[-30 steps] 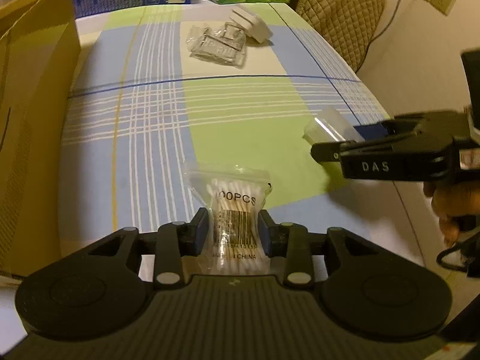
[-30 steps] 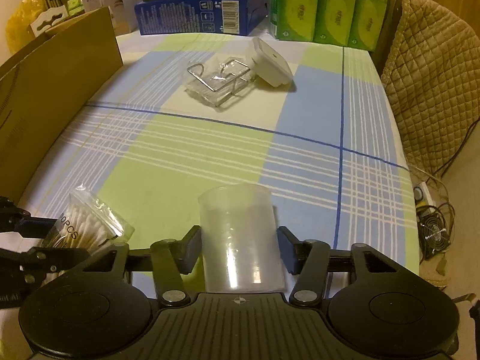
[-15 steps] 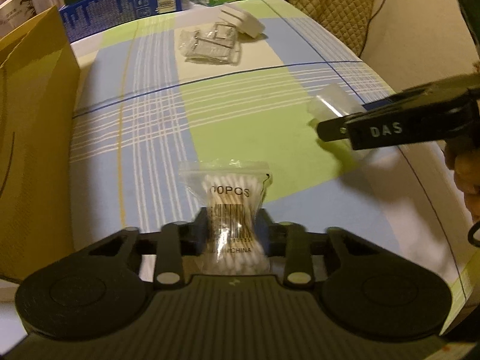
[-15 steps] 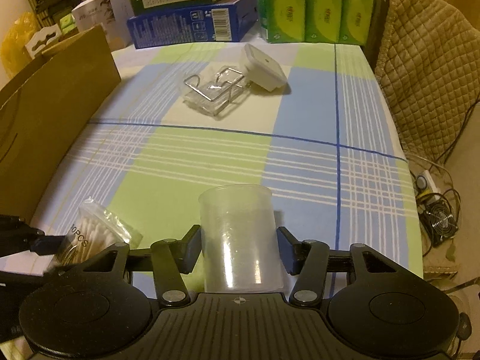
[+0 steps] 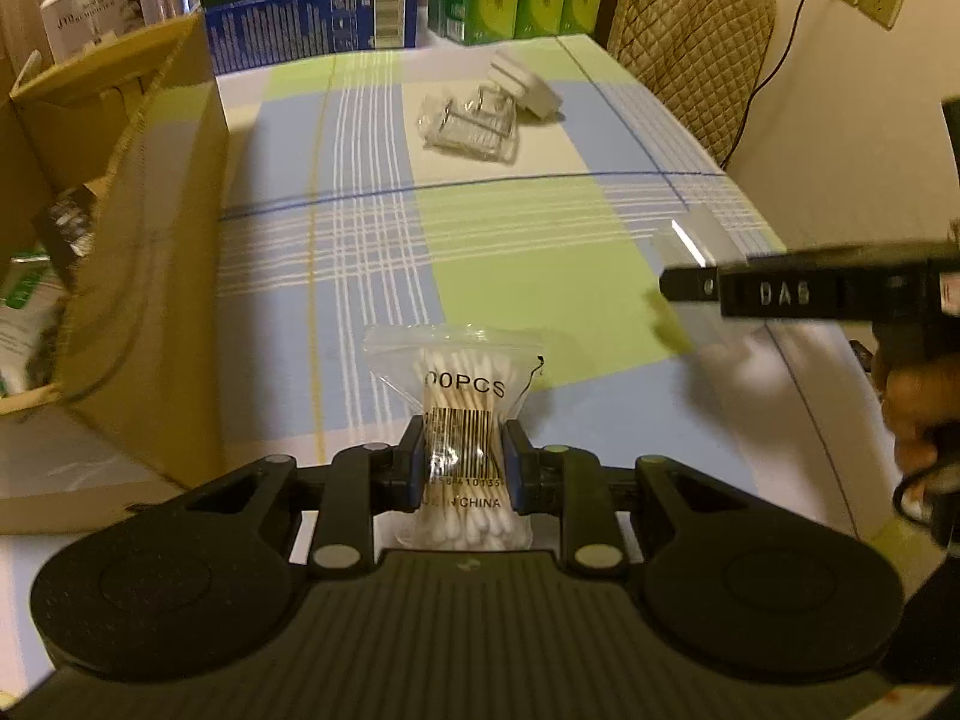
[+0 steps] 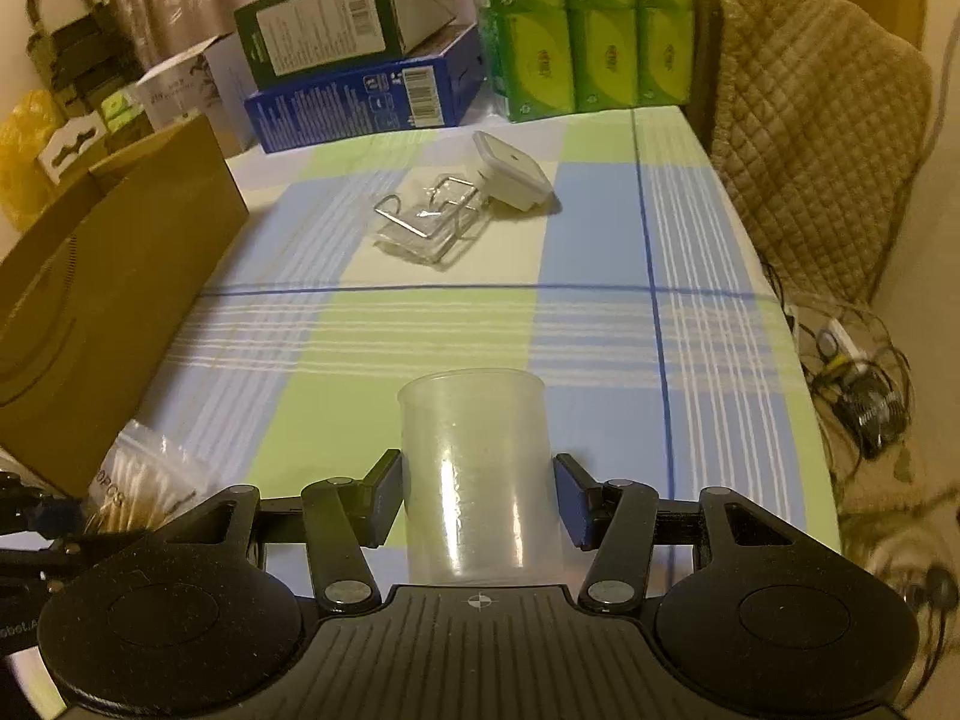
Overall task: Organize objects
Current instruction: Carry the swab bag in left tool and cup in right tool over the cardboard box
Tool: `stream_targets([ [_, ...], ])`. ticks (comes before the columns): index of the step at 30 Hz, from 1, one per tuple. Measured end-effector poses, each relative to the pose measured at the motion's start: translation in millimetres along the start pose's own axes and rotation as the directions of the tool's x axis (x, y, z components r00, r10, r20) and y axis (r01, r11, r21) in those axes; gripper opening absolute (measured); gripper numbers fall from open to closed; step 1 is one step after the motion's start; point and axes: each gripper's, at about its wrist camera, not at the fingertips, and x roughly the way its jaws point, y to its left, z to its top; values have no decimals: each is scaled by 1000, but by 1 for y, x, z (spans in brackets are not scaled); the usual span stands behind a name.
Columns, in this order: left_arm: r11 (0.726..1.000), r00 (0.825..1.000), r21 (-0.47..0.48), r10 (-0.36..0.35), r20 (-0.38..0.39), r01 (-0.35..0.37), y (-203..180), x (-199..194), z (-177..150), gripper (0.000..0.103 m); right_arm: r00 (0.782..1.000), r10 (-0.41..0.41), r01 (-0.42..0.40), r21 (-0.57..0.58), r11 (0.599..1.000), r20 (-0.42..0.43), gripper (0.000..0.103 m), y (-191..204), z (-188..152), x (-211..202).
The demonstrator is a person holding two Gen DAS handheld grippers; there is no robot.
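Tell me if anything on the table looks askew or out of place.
The small white box lies tipped at an angle, leaning against the clear packet with the wire rack mid-table. Nothing looks spilled or broken.

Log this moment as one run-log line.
left gripper: shut on cotton swab bag | right gripper: shut on plastic cup | cardboard box: open, left side | both items off table
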Motion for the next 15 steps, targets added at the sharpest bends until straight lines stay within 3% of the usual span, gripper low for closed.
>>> stream_targets([
  [10, 996, 997, -53, -68, 36, 70, 5, -54, -21, 21, 999, -26, 23, 99, 995, 29, 50, 33, -42, -71],
  [15, 991, 993, -85, -97, 72, 103, 7, -82, -32, 21, 998, -41, 37, 90, 995, 40, 50, 52, -53, -104],
])
